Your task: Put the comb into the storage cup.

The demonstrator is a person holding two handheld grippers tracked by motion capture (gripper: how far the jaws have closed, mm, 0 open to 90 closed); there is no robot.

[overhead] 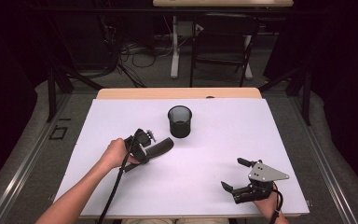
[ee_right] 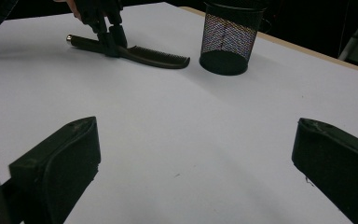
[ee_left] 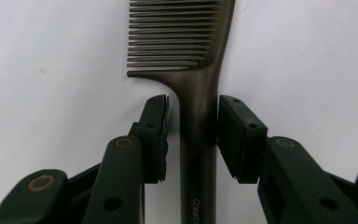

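Dark plastic comb [ee_left: 200, 121] is lying flat on the white table [overhead: 214, 172] beside the mesh cup [overhead: 180, 121], handle sitting between the left gripper [ee_left: 193, 126]'s parted jaws, small gap on one side. Off-centre closing is risking the handle twisting or skidding. Right gripper [overhead: 242, 179] is idling wide open, well apart.

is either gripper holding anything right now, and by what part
The left gripper has its jaws around the handle of the comb, just below the teeth; one small gap shows, so a firm grip cannot be told. The right gripper is open, holding nothing.
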